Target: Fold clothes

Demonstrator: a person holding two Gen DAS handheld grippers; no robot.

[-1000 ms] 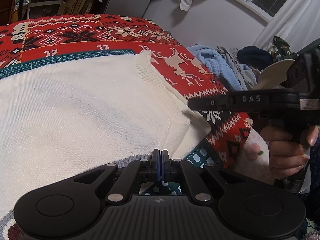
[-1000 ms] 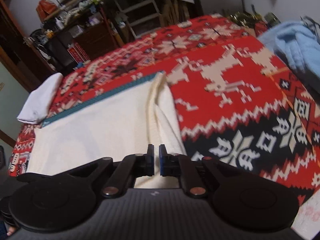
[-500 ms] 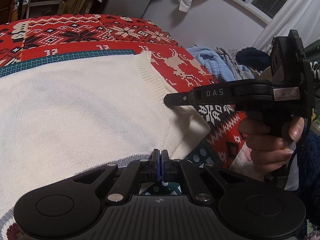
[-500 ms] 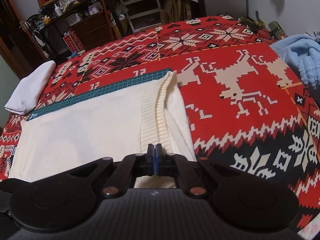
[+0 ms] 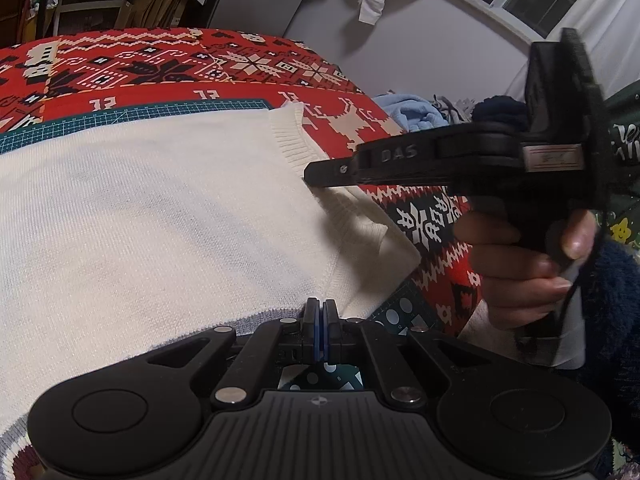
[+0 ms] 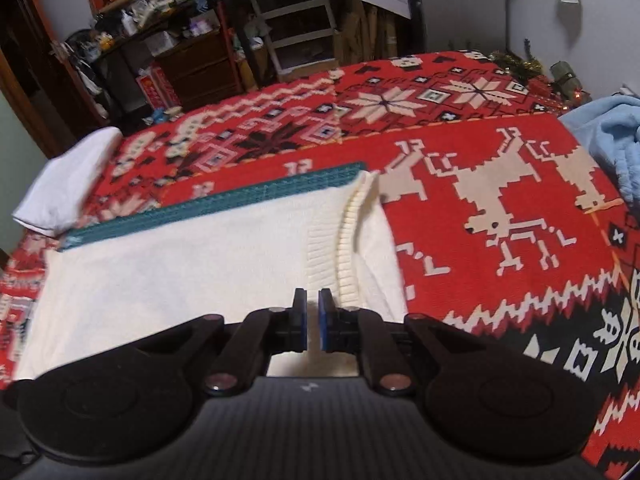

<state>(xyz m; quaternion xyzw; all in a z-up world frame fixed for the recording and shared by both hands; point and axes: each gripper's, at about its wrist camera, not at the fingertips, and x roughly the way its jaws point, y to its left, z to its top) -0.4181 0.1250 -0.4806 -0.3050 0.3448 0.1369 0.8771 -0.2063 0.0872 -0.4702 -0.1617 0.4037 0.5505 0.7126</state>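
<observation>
Reopened slightly, right hand-held gripper (image 6: 313,312) now hovers over sweater (image 6: 200,264).

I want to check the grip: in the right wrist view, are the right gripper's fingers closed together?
No, the right gripper shows a clear gap between its blue pads, above the cream sweater.

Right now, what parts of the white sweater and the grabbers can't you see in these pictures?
- Left wrist view: the near edge of the white sweater is hidden behind the left gripper; whether its shut fingers pinch fabric cannot be told.
- Left wrist view: the right gripper shows side-on, so its gap is hidden.
- Right wrist view: the sweater's near hem is covered by the gripper body; its left side is cut off by the picture edge.
- Green mat: mostly under the sweater.
</observation>
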